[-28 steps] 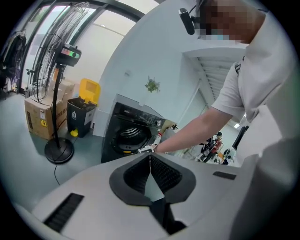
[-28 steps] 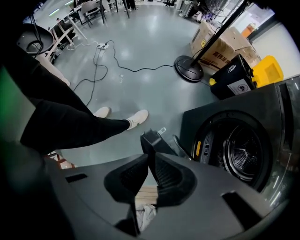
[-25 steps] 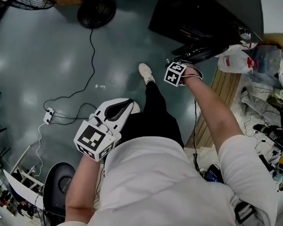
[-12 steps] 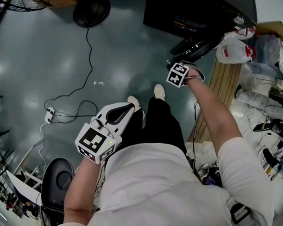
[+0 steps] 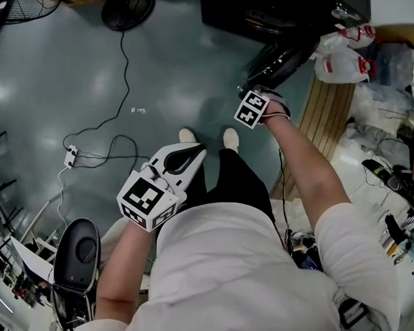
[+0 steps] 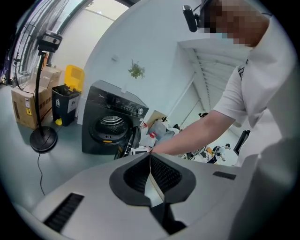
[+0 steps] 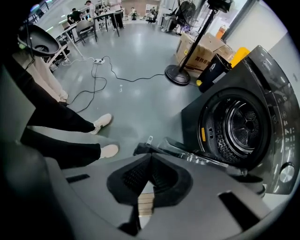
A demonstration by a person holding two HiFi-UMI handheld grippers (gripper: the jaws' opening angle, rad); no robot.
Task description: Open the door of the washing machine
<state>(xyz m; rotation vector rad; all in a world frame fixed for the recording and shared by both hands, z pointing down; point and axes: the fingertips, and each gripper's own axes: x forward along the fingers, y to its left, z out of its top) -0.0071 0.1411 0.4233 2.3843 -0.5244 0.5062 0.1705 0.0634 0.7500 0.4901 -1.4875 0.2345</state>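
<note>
Both grippers are empty. The white left gripper (image 6: 150,157) has its jaws together and has drifted back with the person. The right gripper (image 7: 151,157) points at the floor; its jaws have just gone from part-open to fully together with nothing between them. The round dark-framed glass door (image 7: 197,153) hangs swung out from the black front-loading washing machine (image 7: 262,70), steel drum exposed. Likely the door has been released, the task is done and the person is backing off.

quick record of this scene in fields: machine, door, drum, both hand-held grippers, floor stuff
washing machine: dark front loader
door: open, hanging low in front of the machine
drum: exposed, no laundry visible
left hand-held gripper: jaws together, nothing between
right hand-held gripper: jaws together, nothing between, door just beyond
floor: fan stand, power strip
</note>
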